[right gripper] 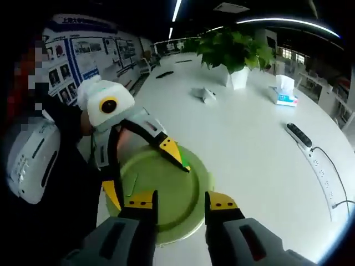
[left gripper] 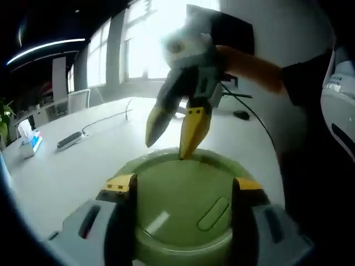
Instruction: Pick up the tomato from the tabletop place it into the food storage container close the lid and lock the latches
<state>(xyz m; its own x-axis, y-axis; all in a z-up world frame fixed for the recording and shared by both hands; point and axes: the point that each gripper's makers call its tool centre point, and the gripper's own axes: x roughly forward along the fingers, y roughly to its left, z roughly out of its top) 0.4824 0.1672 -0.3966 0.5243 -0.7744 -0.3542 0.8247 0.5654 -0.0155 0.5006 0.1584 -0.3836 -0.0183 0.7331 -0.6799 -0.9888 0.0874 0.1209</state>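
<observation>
Fingers (left gripper: 123, 184) straddle lidded container (left gripper: 183, 205); contents hidden.

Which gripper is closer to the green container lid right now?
Left, narrowly. The left gripper straddles the green lid, its open jaws against opposite sides of the rim. The right gripper hangs open over the lid's edge, its yellow tips at the rim.

Blown-out window glare (soft fisheye blur)

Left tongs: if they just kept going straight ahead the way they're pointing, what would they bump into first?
Probably the green container lid, already between the left tongs; beyond it, the right tongs at its far edge. Depth is uncertain.
</observation>
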